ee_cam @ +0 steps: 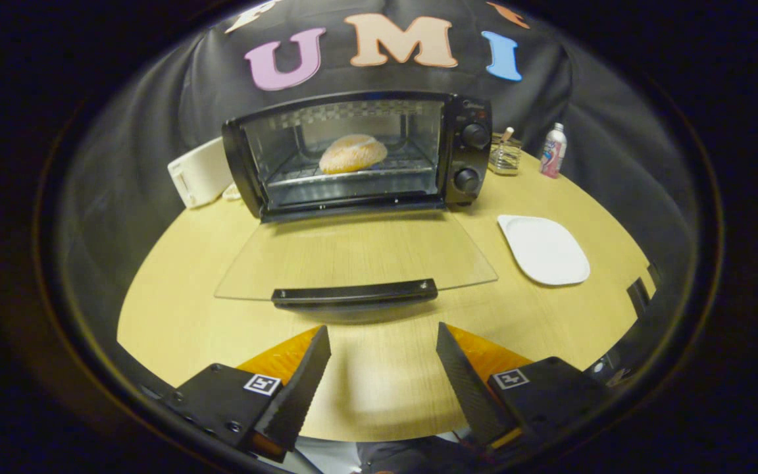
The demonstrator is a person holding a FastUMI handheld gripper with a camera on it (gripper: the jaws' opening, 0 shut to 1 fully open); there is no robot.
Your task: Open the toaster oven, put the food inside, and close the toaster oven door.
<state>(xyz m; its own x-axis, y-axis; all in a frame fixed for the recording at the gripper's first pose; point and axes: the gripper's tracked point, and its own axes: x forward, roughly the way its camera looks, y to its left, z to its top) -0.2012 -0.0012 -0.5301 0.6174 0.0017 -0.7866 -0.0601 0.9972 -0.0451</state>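
**Bun in the oven, door down flat**

We see the worktop, pale wood and rounded, carrying everything here. At its far side stands the oven, dark-cased, with two knobs stacked on its right panel. Its glass door is swung fully down toward us and lies level just above the worktop, the black handle along its near edge. Inside, on the wire rack, sits the bun, round and golden, about mid-rack.

Left of the oven, touching or nearly touching its side, is a white box. To the right of the door lies a white plate, bare. Behind that, near the oven's right side, are a small clear holder and a bottle standing upright.

Our tool hovers short of the handle, its fingers spread wide apart with nothing between them but bare worktop.
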